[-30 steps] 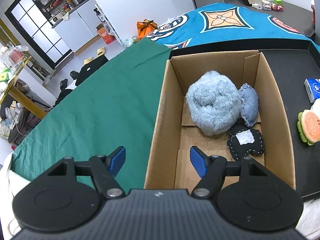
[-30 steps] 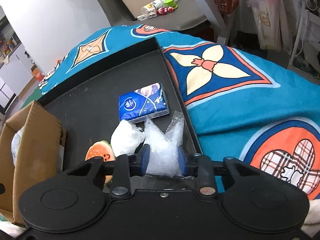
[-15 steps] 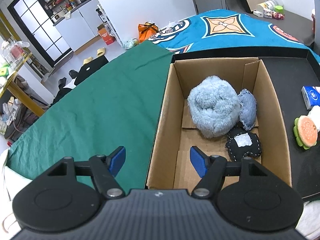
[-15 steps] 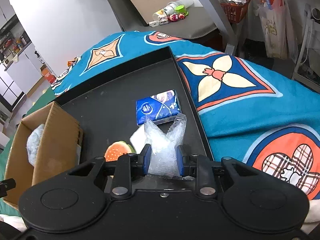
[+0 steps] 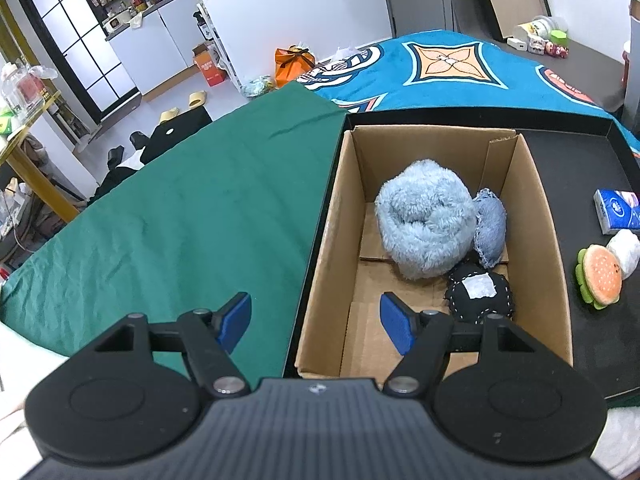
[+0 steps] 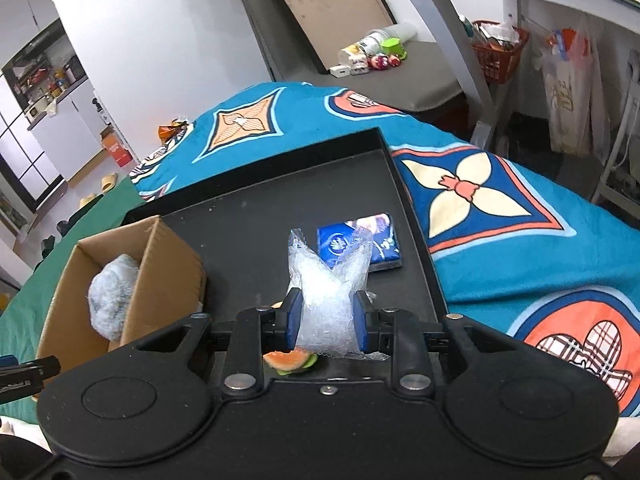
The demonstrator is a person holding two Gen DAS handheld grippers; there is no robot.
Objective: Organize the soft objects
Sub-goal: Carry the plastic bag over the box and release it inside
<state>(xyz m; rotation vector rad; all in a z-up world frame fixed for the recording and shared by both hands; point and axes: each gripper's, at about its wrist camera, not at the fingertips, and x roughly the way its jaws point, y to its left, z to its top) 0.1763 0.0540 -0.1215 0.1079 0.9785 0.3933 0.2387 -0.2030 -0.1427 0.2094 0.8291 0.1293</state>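
Right gripper (image 6: 326, 320) clamped on crumpled plastic bag (image 6: 326, 292), raised above the black tray (image 6: 256, 216). Box (image 6: 120, 280) at its 9 o'clock. Left gripper (image 5: 316, 322) wide, holding nothing, over the box's near-left wall. Carry level, clear the rim, release into bare near floor.
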